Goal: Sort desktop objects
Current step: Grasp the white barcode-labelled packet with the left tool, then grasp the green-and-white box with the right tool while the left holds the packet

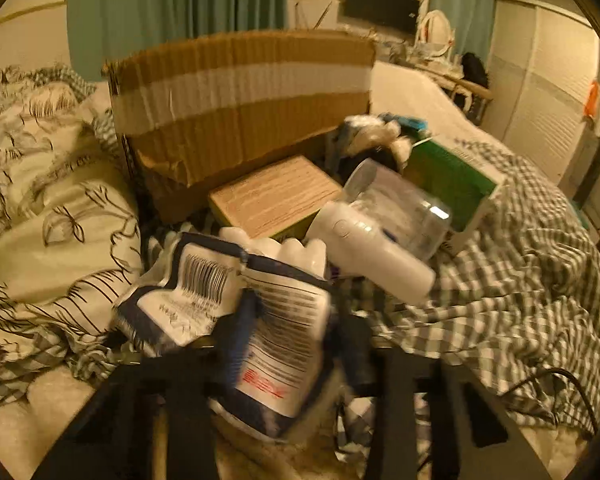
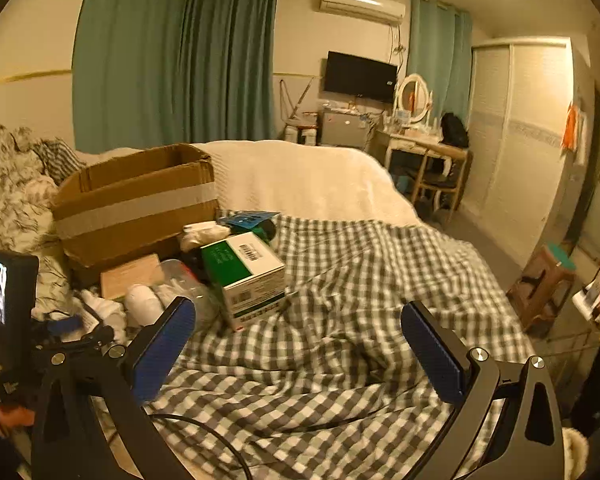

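Note:
My left gripper (image 1: pixel 288 344) is shut on a crumpled blue and white packet (image 1: pixel 276 320) with barcodes, held just above the bed in front of a pile of objects. The pile holds a white handheld device with a clear cup (image 1: pixel 380 236), a flat tan box (image 1: pixel 276 196) and a green and white carton (image 1: pixel 456 188). An open cardboard box (image 1: pixel 240 108) stands behind them. My right gripper (image 2: pixel 300 344) is open and empty over the checked blanket (image 2: pixel 360 300), to the right of the pile, with the green carton (image 2: pixel 248 276) and the cardboard box (image 2: pixel 136 204) ahead left.
A floral duvet (image 1: pixel 48 208) lies left of the pile. A white bedspread (image 2: pixel 308 180) covers the far bed. A black cable (image 2: pixel 204 428) runs across the blanket near my right gripper. A dressing table (image 2: pixel 420 148), wardrobe (image 2: pixel 520 140) and stool (image 2: pixel 544 284) stand at the right.

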### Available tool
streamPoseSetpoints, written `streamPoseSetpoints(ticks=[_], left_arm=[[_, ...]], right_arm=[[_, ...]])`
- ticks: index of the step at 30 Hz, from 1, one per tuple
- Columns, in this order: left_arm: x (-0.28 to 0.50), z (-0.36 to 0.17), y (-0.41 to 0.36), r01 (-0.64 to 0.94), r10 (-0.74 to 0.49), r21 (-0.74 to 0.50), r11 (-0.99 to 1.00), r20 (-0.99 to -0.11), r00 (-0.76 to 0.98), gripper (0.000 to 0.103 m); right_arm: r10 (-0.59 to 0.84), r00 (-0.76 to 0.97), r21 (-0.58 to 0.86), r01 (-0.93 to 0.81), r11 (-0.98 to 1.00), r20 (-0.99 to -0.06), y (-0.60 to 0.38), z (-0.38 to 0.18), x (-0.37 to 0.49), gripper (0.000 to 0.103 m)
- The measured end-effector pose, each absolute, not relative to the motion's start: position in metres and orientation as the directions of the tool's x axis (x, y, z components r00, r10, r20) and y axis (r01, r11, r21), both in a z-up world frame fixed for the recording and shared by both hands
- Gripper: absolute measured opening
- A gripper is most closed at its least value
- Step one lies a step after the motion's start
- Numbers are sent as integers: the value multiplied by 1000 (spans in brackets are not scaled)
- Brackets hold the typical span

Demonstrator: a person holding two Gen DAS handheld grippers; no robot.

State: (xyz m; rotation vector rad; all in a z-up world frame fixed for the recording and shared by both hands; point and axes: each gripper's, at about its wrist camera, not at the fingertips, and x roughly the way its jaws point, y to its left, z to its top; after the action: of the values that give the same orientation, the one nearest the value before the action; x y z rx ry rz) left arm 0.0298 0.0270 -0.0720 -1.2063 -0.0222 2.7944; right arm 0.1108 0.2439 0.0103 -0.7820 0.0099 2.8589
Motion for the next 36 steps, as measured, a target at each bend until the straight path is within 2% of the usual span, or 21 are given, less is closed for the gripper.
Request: streamPoseSetpoints(ticks=[2,8,13,18,27,33,34,35,36], left_arm=[[37,-62,25,-84,102,-60,-995,-704,-703,23],[47,-26,13,-102,172,-146,-984,-625,-762,16],[33,-6,25,-174,232,-155,-973,-582,-780,15],[31,-20,28,-181,221,-126,-975,-584,-781,15],[19,-29,35,-204,238,-123,-971,-544,-804,15],[0,-46,36,-184,239,-153,-971,-579,-780,15],[-1,-48,36,-184,242,-157,-970,-583,-776,15],[-2,-48,37,-185,240,-153,-971,-582,-777,15],[-1,-49,38,-187,238,-149,-971,-577,-781,15]], right_arm=[[147,-843,-20,-160,-987,-517,245,8,110,103],[40,-821,19,-61,-998,-570,247,2,85,103],[-34,-799,-9,49,-999,-600,247,-6,45,103],[-9,-757,-133,127,-983,-653,242,-26,6,103],[-80,-721,-66,171,-983,-688,251,-67,-58,103],[-81,-702,-63,177,-982,-708,241,-93,-82,102],[-90,-697,-56,184,-981,-711,241,-95,-81,97],[-121,-688,-30,203,-979,-716,241,-98,-80,85],[-132,-684,-15,205,-979,-717,241,-98,-79,82]])
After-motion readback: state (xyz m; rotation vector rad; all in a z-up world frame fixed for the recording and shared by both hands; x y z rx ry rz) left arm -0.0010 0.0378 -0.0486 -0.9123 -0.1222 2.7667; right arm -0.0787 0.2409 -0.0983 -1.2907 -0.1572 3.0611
